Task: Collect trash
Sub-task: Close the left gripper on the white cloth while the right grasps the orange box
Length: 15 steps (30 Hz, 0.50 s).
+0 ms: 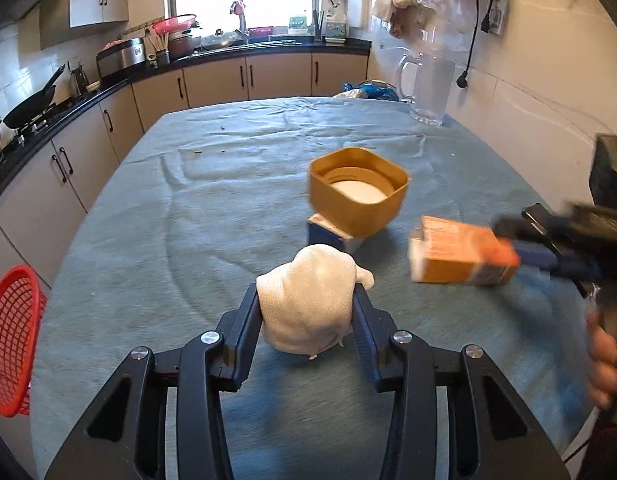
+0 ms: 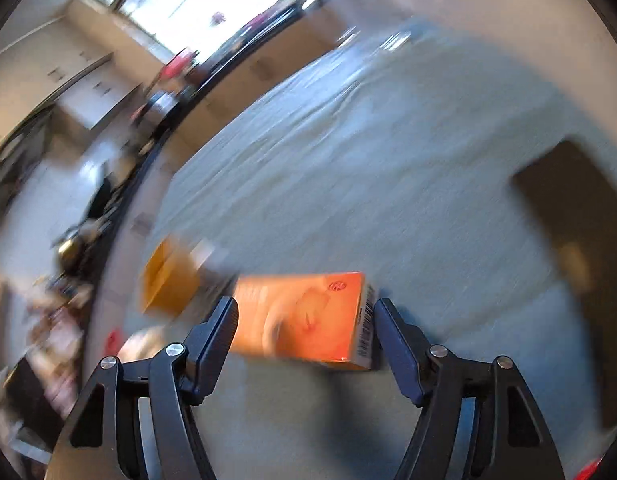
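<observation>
My left gripper (image 1: 308, 300) is shut on a crumpled white paper towel (image 1: 312, 304) just above the grey-blue tablecloth (image 1: 188, 220). My right gripper (image 2: 304, 312) is shut on an orange carton (image 2: 304, 316) and holds it above the table; it also shows blurred in the left wrist view (image 1: 460, 252), right of the towel. A tan square lid (image 1: 358, 190) leans upside down on a small blue and white box (image 1: 328, 234) just beyond the towel. The right wrist view is heavily motion-blurred.
A red mesh basket (image 1: 12, 340) hangs at the table's left edge. A clear glass pitcher (image 1: 428, 88) stands at the far right corner. Kitchen counters with a wok (image 1: 32, 104) and pots run along the left and back.
</observation>
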### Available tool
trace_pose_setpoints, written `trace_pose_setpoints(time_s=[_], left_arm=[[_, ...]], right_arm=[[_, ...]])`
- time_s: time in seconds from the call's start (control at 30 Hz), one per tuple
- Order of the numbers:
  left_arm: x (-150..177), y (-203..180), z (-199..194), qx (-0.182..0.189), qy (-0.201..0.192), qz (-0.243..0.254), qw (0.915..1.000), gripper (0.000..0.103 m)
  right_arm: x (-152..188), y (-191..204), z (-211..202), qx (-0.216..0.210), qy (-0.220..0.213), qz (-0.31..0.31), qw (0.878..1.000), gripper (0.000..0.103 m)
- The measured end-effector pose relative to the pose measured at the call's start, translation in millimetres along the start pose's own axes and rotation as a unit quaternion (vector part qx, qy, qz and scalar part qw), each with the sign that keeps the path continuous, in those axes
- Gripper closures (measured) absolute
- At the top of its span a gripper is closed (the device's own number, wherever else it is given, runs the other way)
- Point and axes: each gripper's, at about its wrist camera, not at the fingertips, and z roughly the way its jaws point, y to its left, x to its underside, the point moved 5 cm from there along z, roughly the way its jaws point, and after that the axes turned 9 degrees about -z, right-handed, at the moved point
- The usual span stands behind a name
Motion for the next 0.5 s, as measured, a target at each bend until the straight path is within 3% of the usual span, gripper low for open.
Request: trace_pose_setpoints(time_s=[0.07,0.1,0.17,0.27,0.33,0.5], left_arm=[[1.7,9.4,-1.7,0.001,0.0,-0.001,1.0,0.061],[2.2,12.3,-1.4,0.0,0.0,-0.003,1.0,0.061],[2.7,20.0,-1.4,0.001,0.001,-0.01,0.9999,0.061],[3.7,27.1,-1.4,0.006,0.002,-0.016,0.9998,0.061],[5.3,30.0,-3.1,0.007,0.0,-0.016,0.9999,0.061],[8.4,34.5,-3.9,0.013,0.004,-0.016,0.9998,0.061]], right_arm=[[15.9,23.2,2.2,-0.044,0.033,-0.032,0.998,0.028],[18.7,27.8,0.5,-0.04,0.034,-0.044,0.998,0.028],[15.3,33.8,-7.4,-0.016,0.021,-0.073,0.997,0.028],[-2.2,30.7,-16.5,0.072,-0.021,-0.119,0.99,0.022],[-15.5,30.8,-10.0,0.097,-0.037,-0.144,0.984,0.021],[-33.8,15.9,30.6,0.06,-0.005,-0.11,0.992,0.021]])
